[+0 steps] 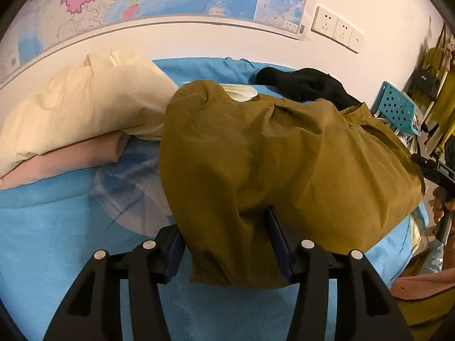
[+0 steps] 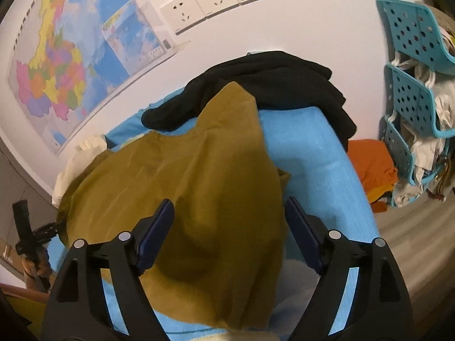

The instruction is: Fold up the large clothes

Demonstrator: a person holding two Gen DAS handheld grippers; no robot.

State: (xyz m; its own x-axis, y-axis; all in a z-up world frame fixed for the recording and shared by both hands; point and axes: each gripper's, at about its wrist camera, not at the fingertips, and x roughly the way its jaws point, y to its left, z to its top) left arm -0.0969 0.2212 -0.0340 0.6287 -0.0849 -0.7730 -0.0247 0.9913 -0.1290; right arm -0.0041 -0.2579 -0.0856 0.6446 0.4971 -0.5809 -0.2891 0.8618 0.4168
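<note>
Slippage is the main hazard: the olive garment [image 1: 278,159] is lying in a loose, rumpled heap on the blue-covered tabletop [image 1: 57,241], and both tongs are standing spread with cloth merely draped between the pads, not pinched. The left tongs [image 1: 224,244] are straddling a hanging fold at the near edge; the right tongs [image 2: 227,233] are straddling another bunched lobe. Closing on several layers at once is risking an uneven fold. The far end is touching the black garment [image 2: 273,85], which is liable to drag along. The fabric is appearing thin, matte and creased, with a gathered hem showing.
</note>
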